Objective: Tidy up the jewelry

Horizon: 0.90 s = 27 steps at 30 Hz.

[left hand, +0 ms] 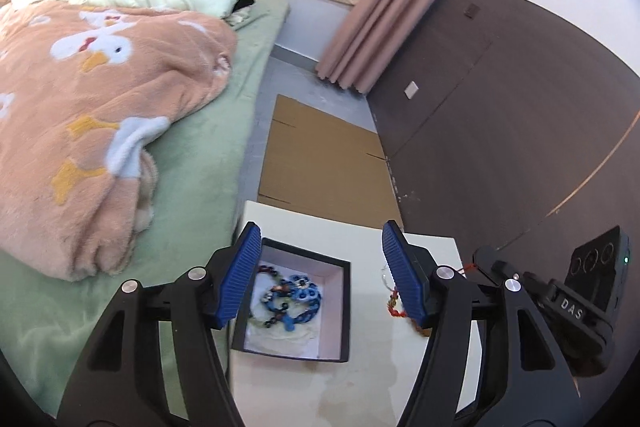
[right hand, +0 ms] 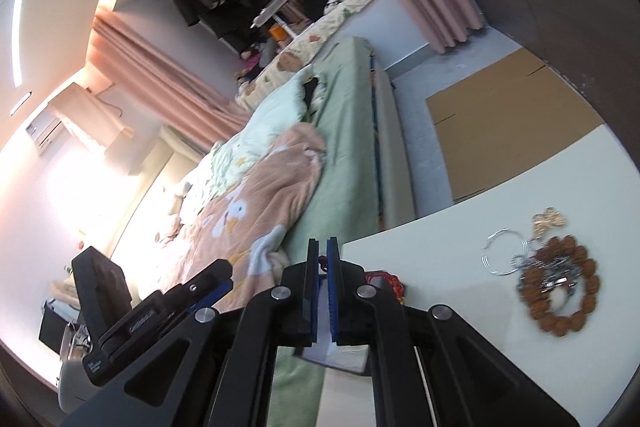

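Observation:
A black-rimmed box sits on a white table and holds blue beaded jewelry. My left gripper is open above the box, its blue pads wide apart. A red cord piece lies on the table behind the left gripper's right pad. My right gripper is shut on a red cord piece, whose red strand trails to the right. A brown bead bracelet, silver wire rings and a gold charm lie on the table at the right.
A bed with a green sheet and a peach duck blanket runs along the table's left side. Flat cardboard lies on the floor beyond the table. A dark wall panel and pink curtain stand to the right.

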Each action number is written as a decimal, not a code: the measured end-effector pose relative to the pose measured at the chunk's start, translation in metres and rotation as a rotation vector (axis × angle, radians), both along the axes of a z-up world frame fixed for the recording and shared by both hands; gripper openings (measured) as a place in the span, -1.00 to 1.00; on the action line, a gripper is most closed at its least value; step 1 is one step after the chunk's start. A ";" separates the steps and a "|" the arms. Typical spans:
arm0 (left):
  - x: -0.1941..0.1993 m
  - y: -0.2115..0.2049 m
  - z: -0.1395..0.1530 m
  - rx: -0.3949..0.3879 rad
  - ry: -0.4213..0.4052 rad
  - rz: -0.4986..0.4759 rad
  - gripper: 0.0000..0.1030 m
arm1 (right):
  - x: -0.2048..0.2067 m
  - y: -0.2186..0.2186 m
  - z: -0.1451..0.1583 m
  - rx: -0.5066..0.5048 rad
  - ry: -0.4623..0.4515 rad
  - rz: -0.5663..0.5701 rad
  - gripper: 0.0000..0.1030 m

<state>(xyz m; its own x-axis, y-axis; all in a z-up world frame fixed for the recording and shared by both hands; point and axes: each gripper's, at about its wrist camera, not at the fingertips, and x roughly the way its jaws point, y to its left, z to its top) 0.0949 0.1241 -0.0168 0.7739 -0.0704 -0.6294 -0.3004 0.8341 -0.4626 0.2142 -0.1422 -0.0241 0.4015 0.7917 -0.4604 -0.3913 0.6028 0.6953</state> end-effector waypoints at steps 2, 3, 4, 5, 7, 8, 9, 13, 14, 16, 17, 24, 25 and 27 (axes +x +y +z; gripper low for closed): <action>-0.004 0.007 0.000 -0.003 0.004 0.018 0.30 | -0.004 0.009 0.000 0.009 0.003 0.017 -0.92; -0.007 0.011 0.000 -0.002 0.005 0.028 0.34 | -0.006 0.014 0.000 0.014 0.006 0.027 -0.92; -0.010 0.014 0.001 -0.004 0.004 0.036 0.36 | -0.008 0.018 0.000 0.017 0.007 0.034 -0.92; -0.013 0.018 0.001 -0.008 0.003 0.043 0.37 | -0.010 0.023 -0.001 0.019 0.010 0.043 -0.92; -0.014 0.025 -0.001 -0.017 0.007 0.051 0.42 | -0.012 0.033 -0.002 0.026 0.017 0.063 -0.92; -0.015 0.027 -0.003 -0.019 0.010 0.055 0.43 | -0.013 0.038 -0.003 0.036 0.027 0.078 -0.91; -0.016 0.028 -0.003 -0.020 0.014 0.059 0.44 | -0.014 0.045 -0.005 0.036 0.032 0.097 -0.91; -0.017 0.031 -0.004 -0.023 0.023 0.065 0.59 | -0.015 0.066 -0.017 -0.062 0.075 0.148 -0.65; -0.017 0.030 -0.004 -0.021 0.022 0.065 0.61 | -0.015 0.067 -0.020 -0.085 0.082 0.146 0.07; -0.017 0.029 -0.004 -0.020 0.021 0.060 0.67 | -0.017 0.060 -0.020 -0.134 0.049 0.094 0.77; -0.016 0.027 -0.004 -0.017 0.021 0.055 0.69 | -0.020 0.056 -0.018 -0.160 0.019 0.071 0.77; -0.008 0.003 -0.005 0.009 0.034 0.001 0.75 | -0.013 0.002 -0.027 -0.304 0.059 -0.032 0.85; -0.006 -0.001 -0.006 0.012 0.035 -0.008 0.75 | -0.013 -0.005 -0.028 -0.308 0.067 -0.042 0.85; -0.002 -0.012 -0.007 0.023 0.041 -0.029 0.75 | -0.011 -0.019 -0.032 -0.329 0.083 -0.058 0.85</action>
